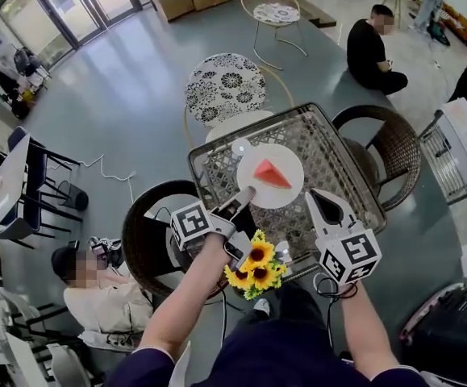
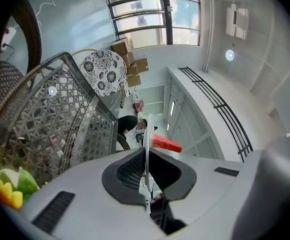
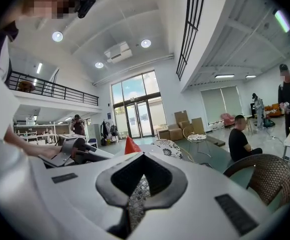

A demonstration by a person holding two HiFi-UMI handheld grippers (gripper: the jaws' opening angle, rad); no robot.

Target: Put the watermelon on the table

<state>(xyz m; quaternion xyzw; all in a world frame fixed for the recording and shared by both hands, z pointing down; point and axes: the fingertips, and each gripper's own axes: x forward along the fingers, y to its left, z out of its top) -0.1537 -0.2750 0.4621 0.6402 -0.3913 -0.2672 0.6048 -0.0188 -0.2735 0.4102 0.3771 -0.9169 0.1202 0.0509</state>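
Grey flooring [image 1: 136, 95] all round; low in frame, left gripper [image 1: 246, 193] is clamping the rim of the white plate [image 1: 275, 156], right gripper [image 1: 317, 198] is hanging closed and empty, watermelon slice [image 1: 272, 174] is sitting on that plate over the wicker table [image 1: 338, 151].

1. A square table [image 1: 330, 147] with a woven lattice top is standing at the centre of the frame on the grey floor [image 1: 136, 119].
2. A bunch of sunflowers [image 1: 256, 266] is sitting at its lower edge.
3. A white plate [image 1: 285, 196] is showing over its middle; contact is unclear.
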